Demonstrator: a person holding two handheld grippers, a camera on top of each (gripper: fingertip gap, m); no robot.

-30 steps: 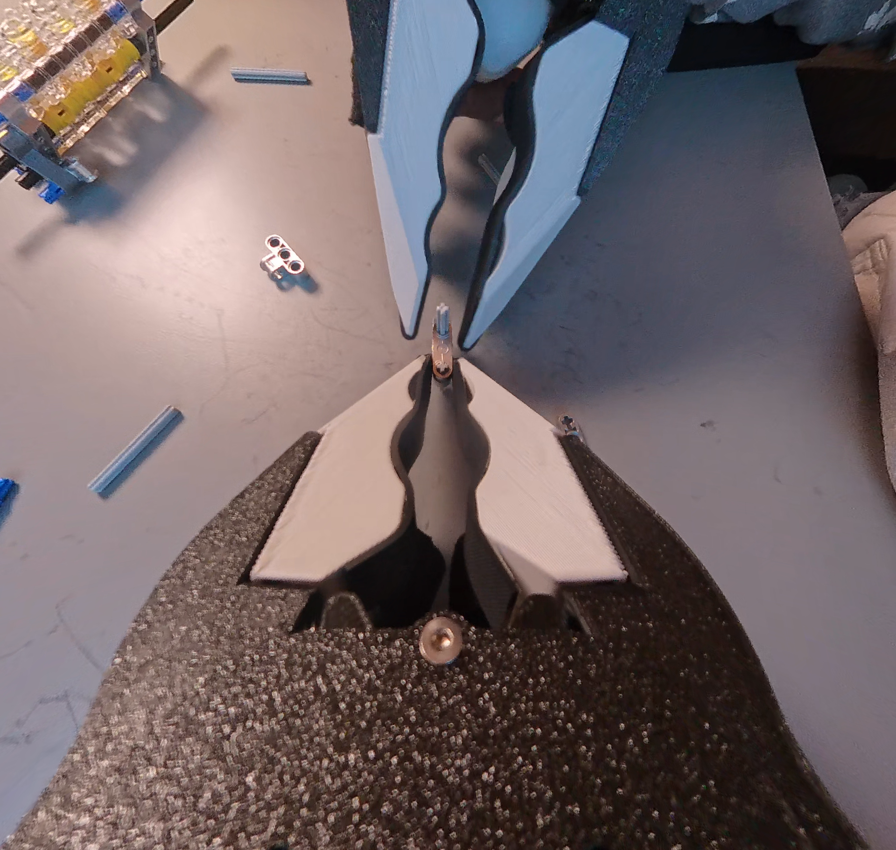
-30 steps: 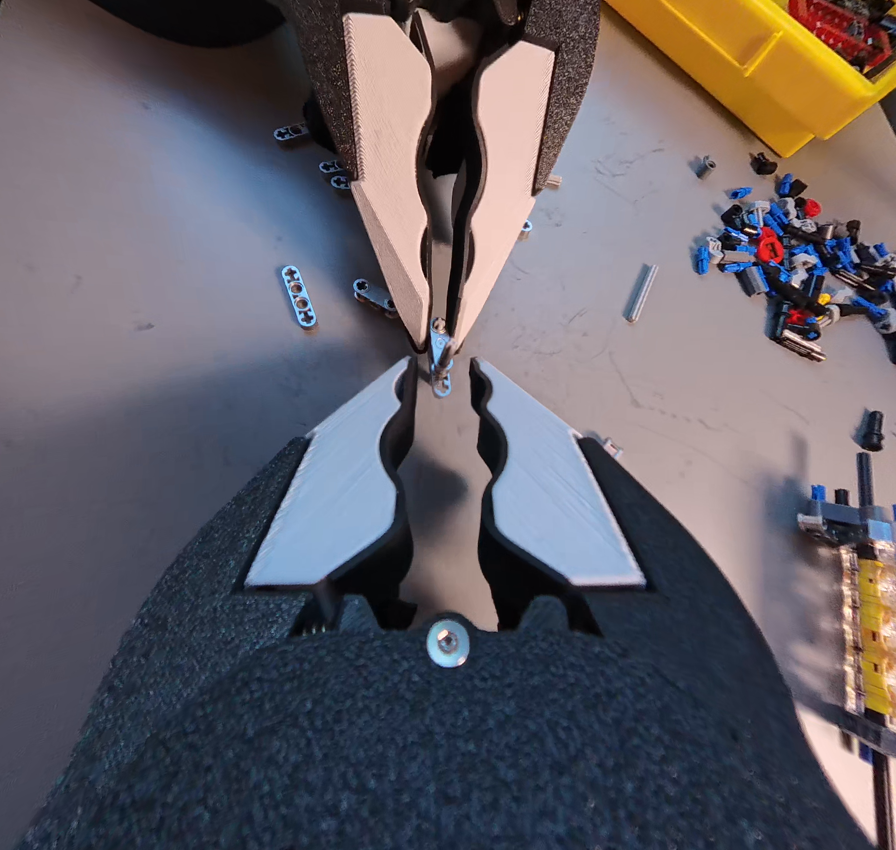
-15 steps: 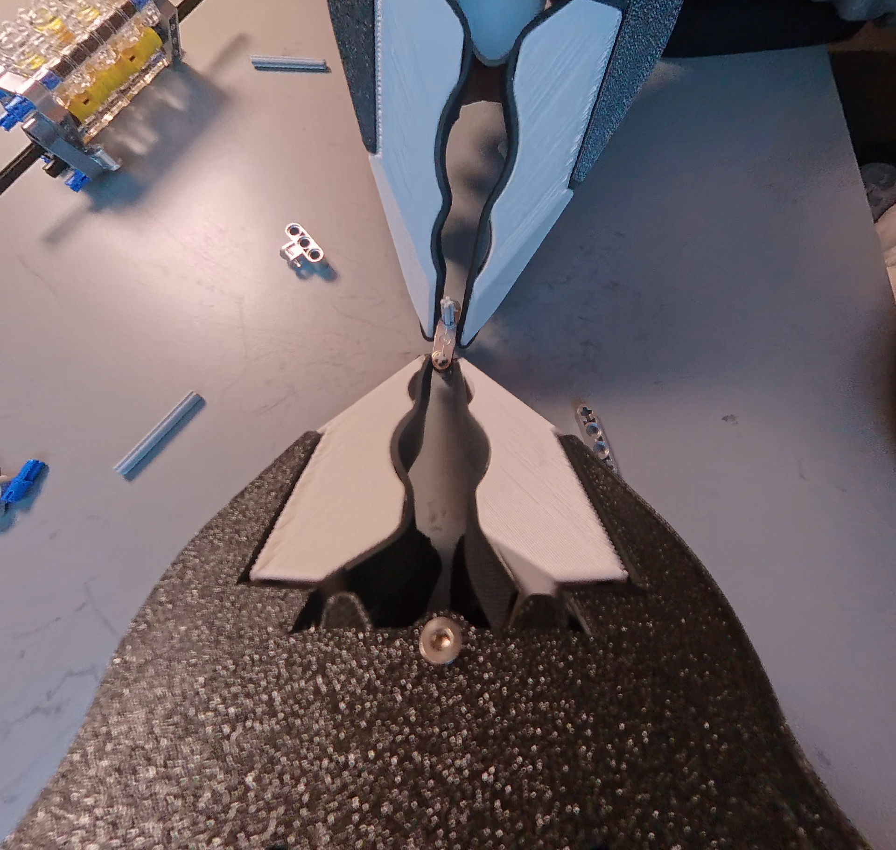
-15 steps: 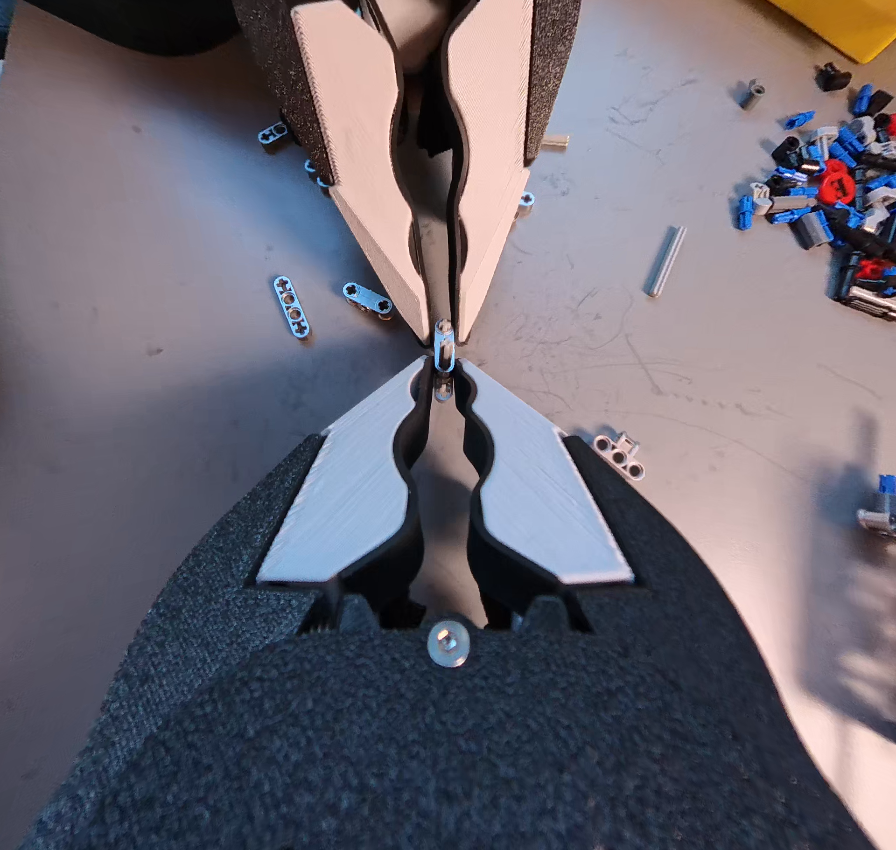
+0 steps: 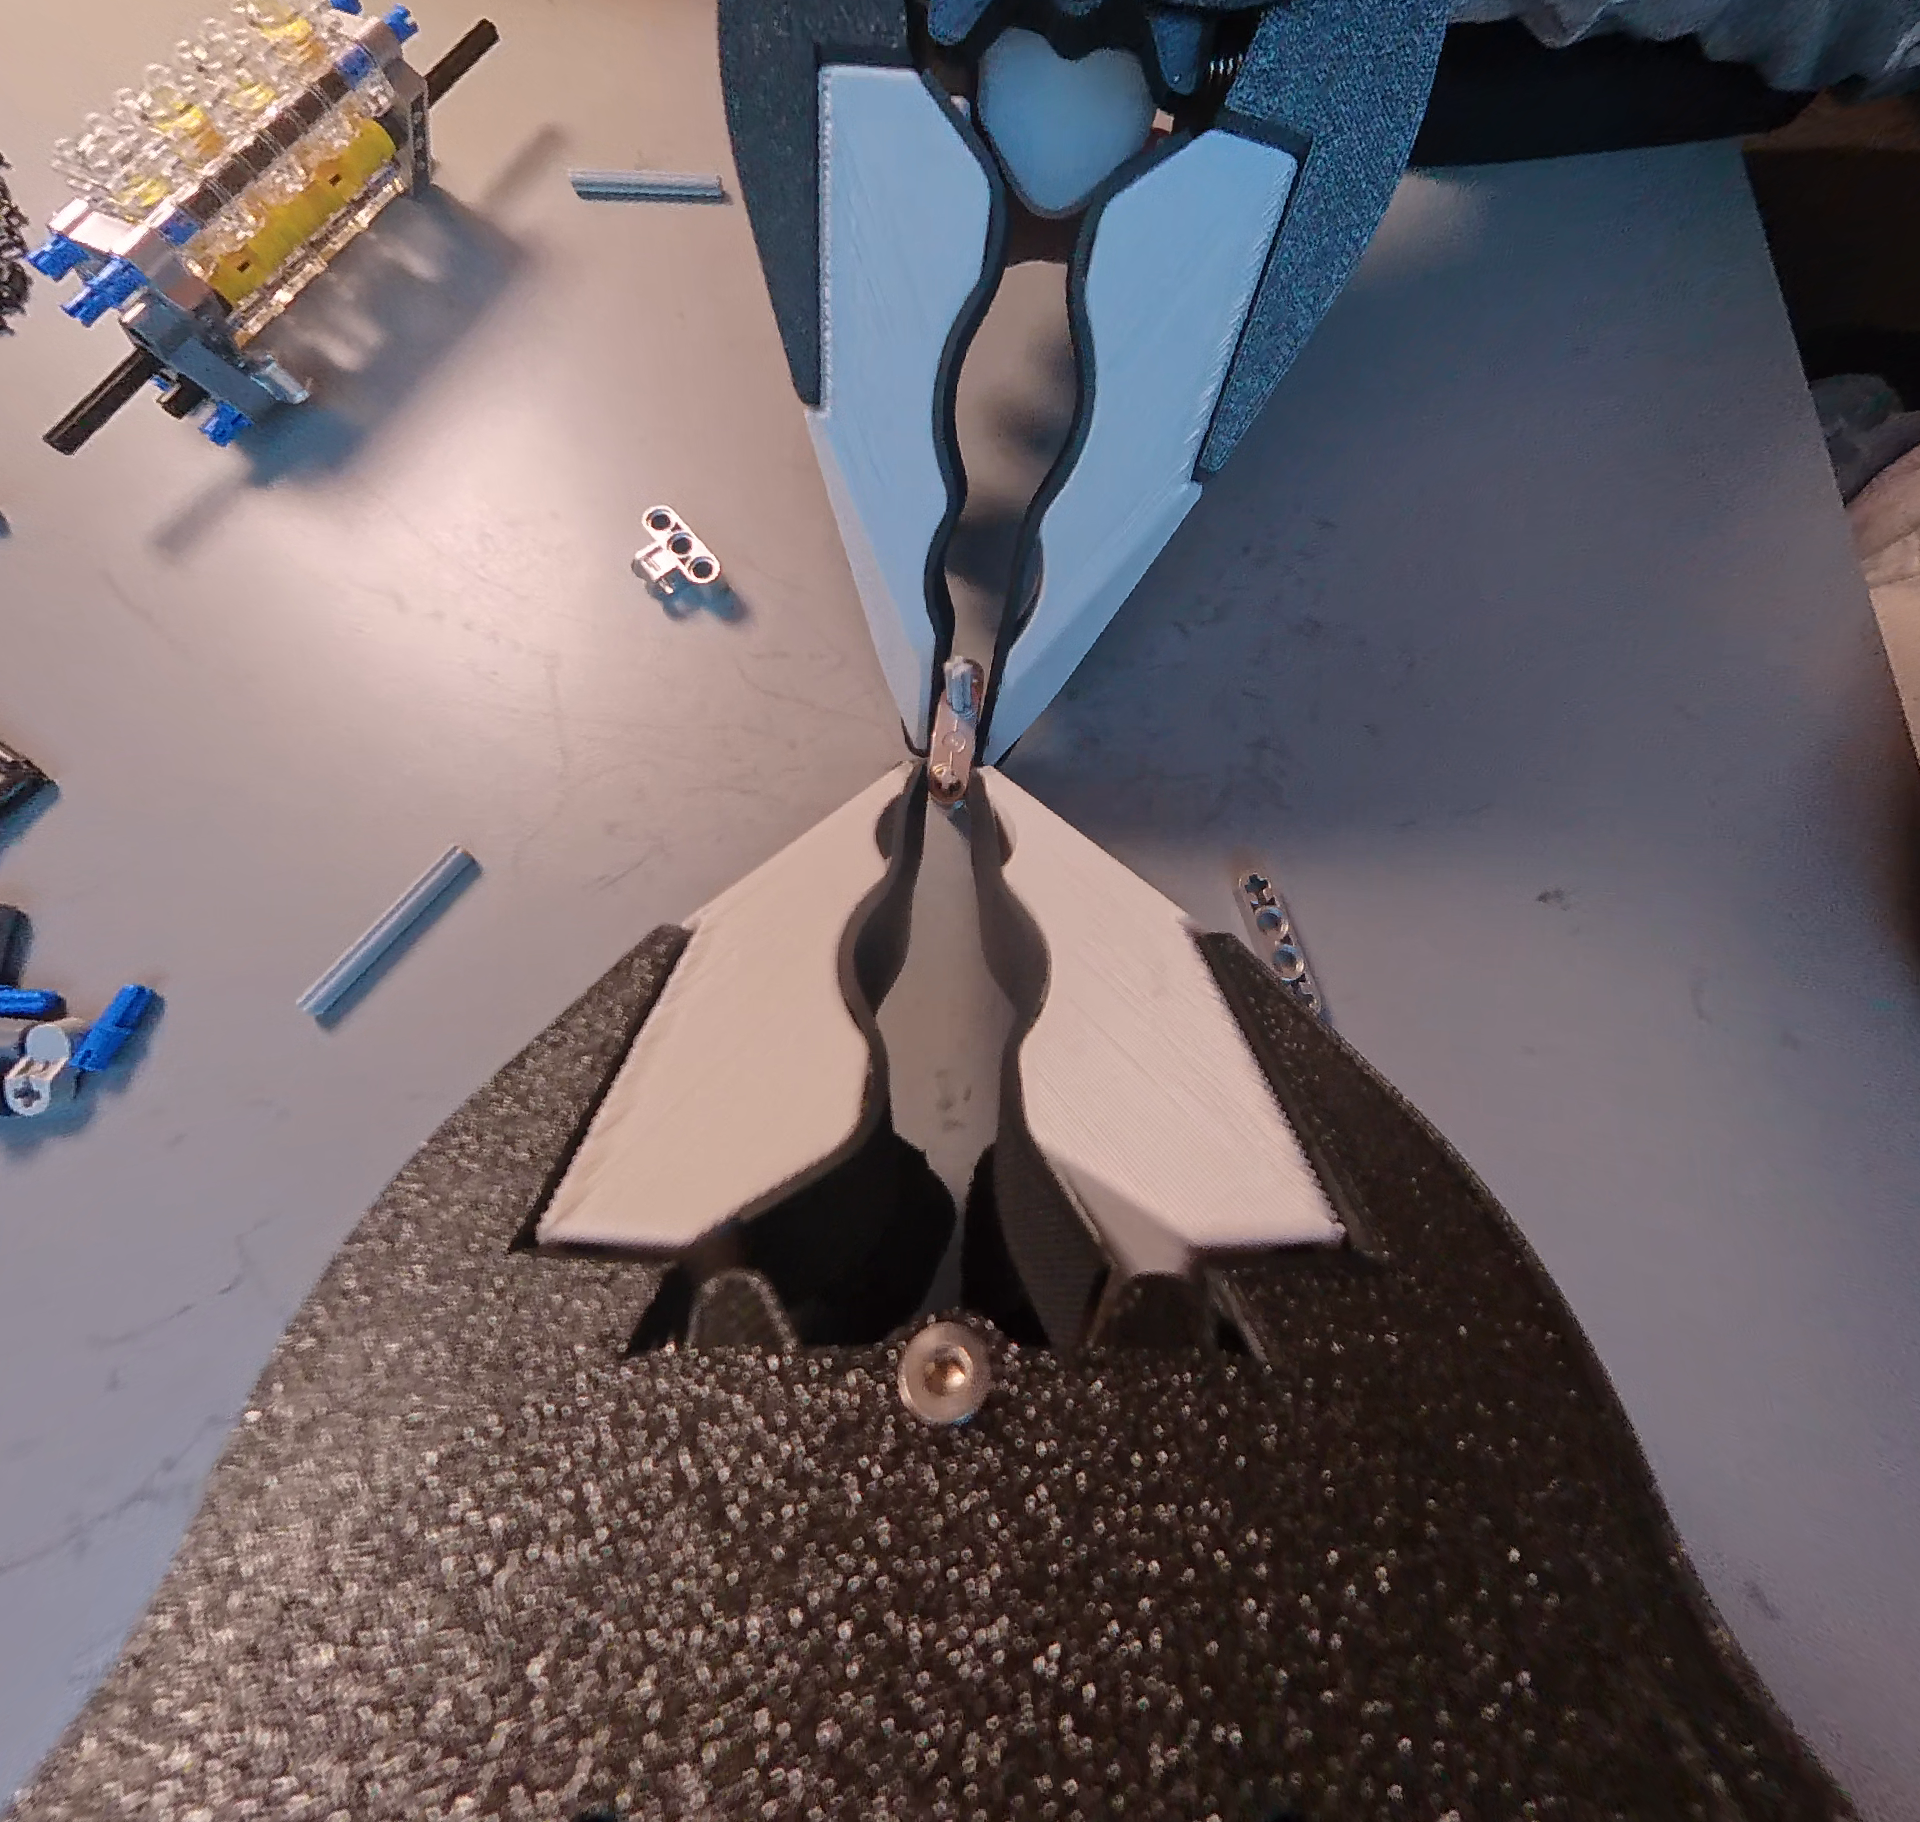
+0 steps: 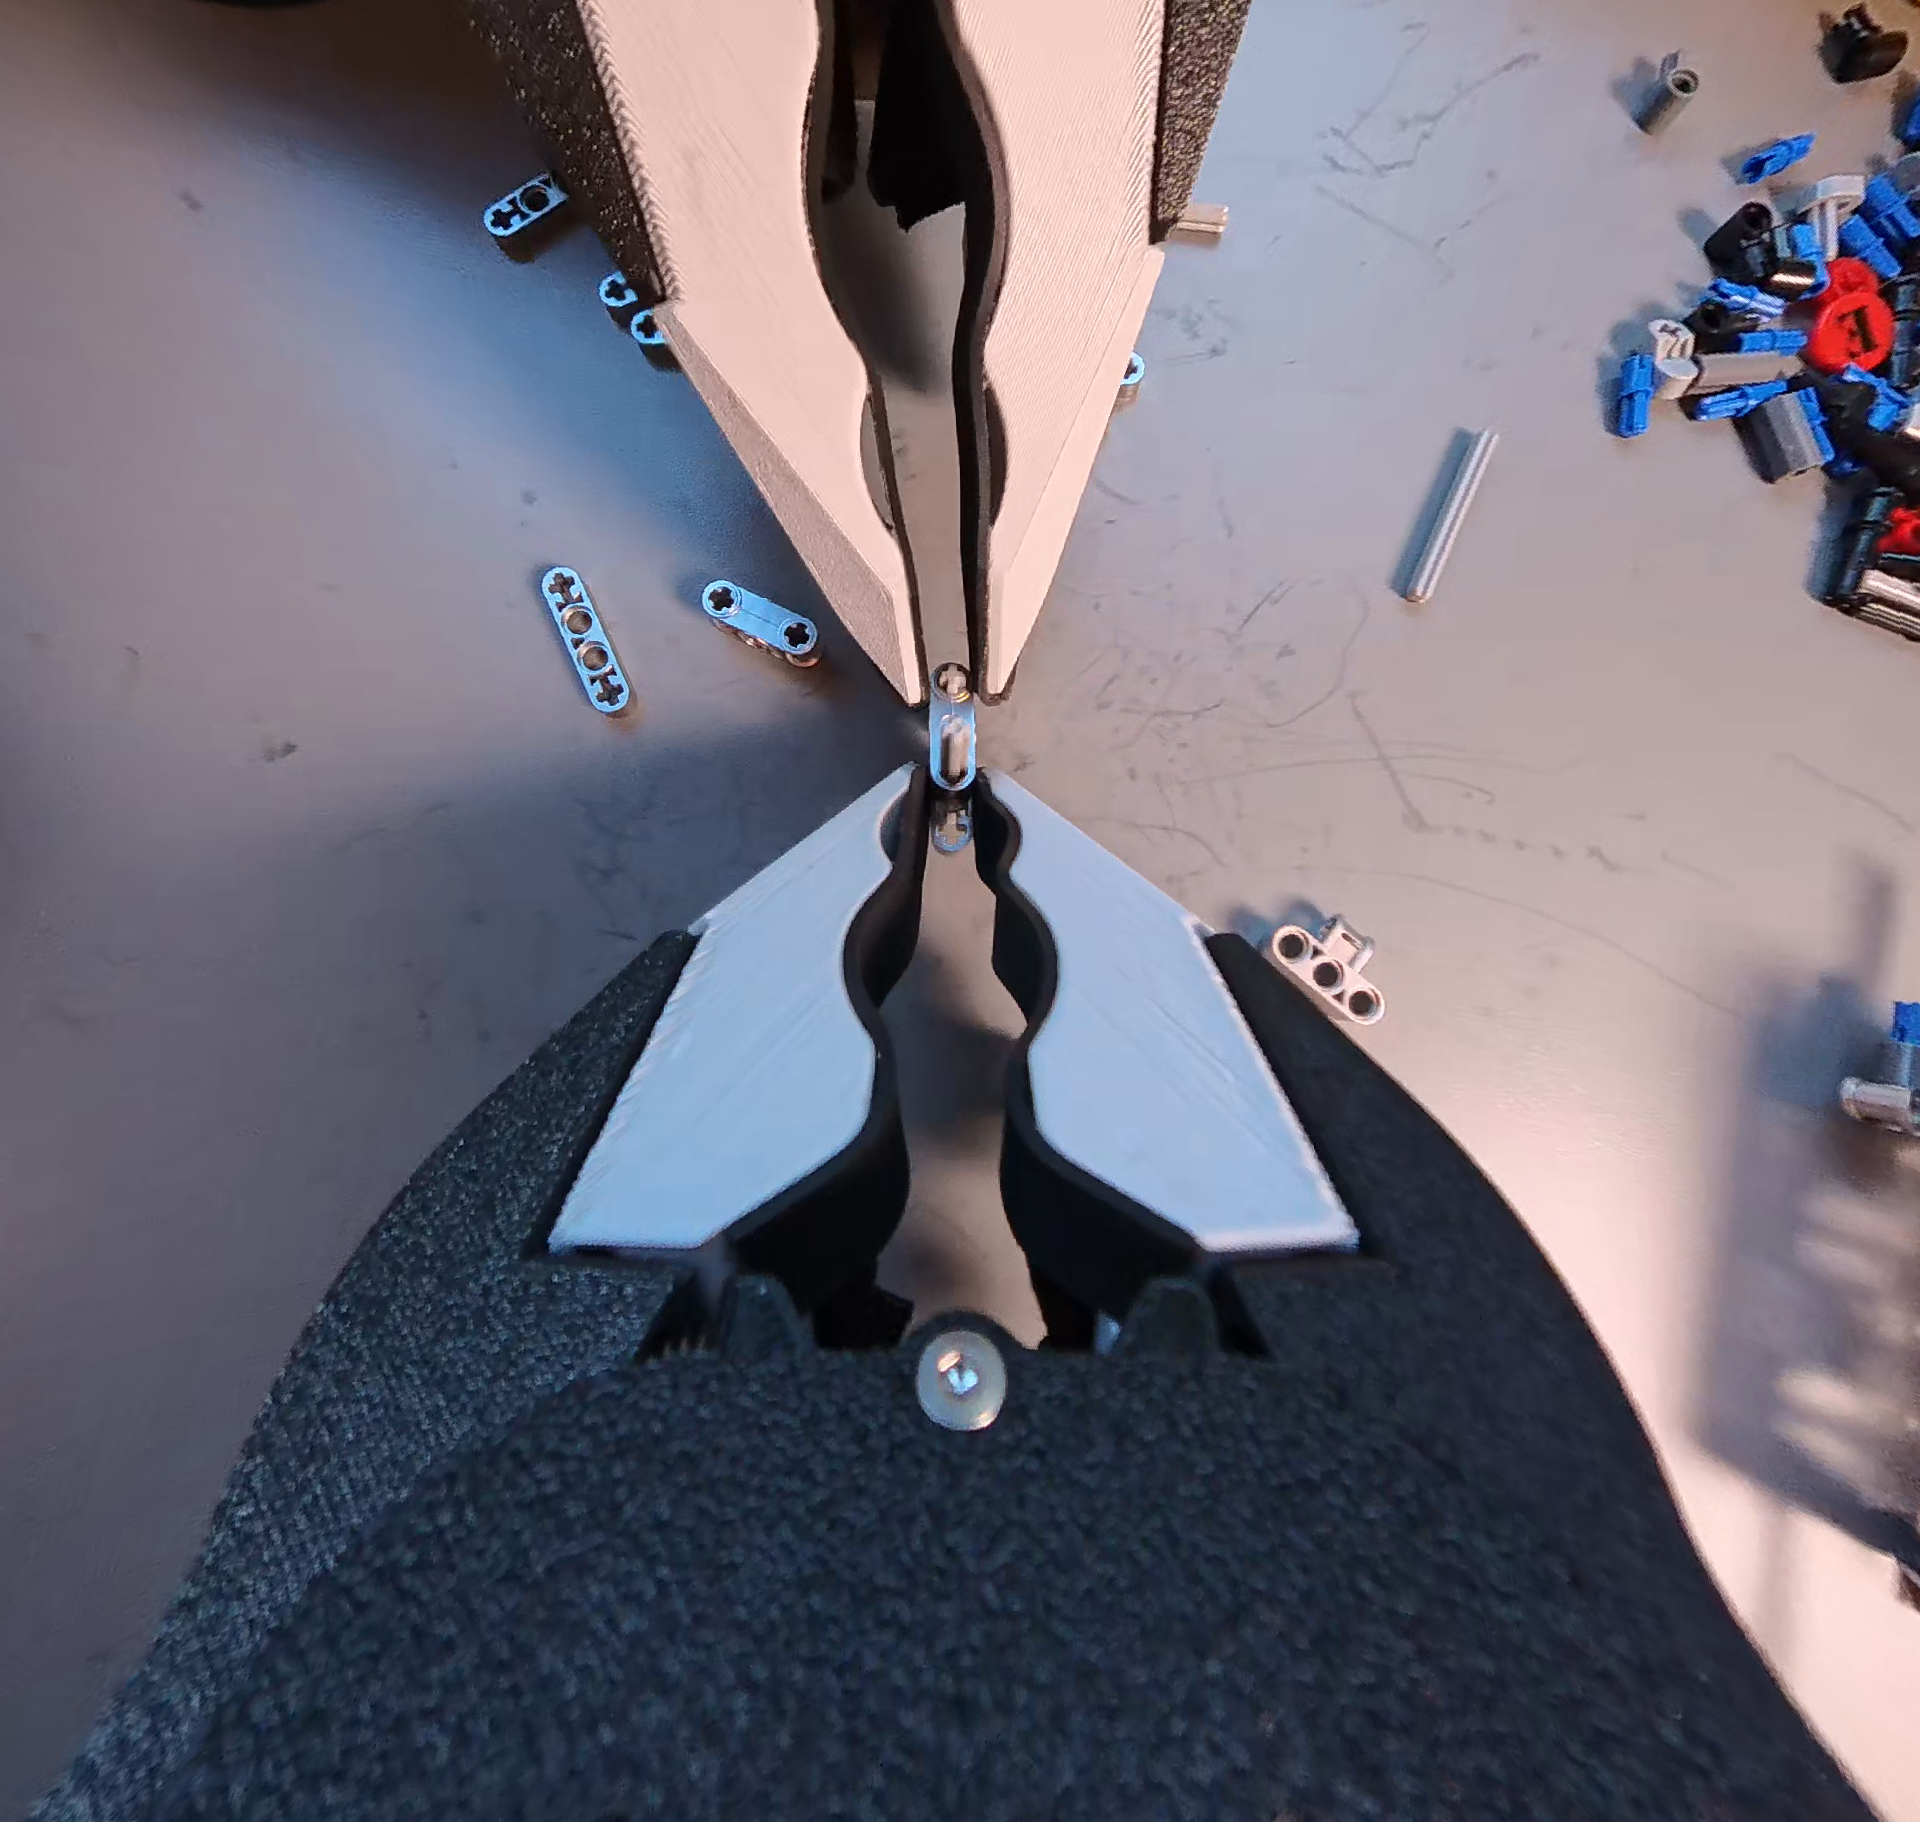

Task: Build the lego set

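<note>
Your left gripper (image 5: 948, 796): fingertips pressed onto the near end of a small grey link (image 5: 954, 733), held clear of the grey table (image 5: 1455, 629). Your right gripper (image 6: 948, 785): fingertips pinching the opposite end of the same link (image 6: 951, 746), tip to tip with the left. A short pin (image 5: 961, 676) stands at the link's far end, between the right gripper's fingers. Nearby on the table: a three-hole connector (image 5: 681, 559), two flat grey links (image 6: 587, 638) (image 6: 758, 626), a grey rod (image 5: 390, 929). Farther off: a yellow and clear brick assembly (image 5: 239, 214) and a heap of blue, black and red bricks (image 6: 1808, 349).
</note>
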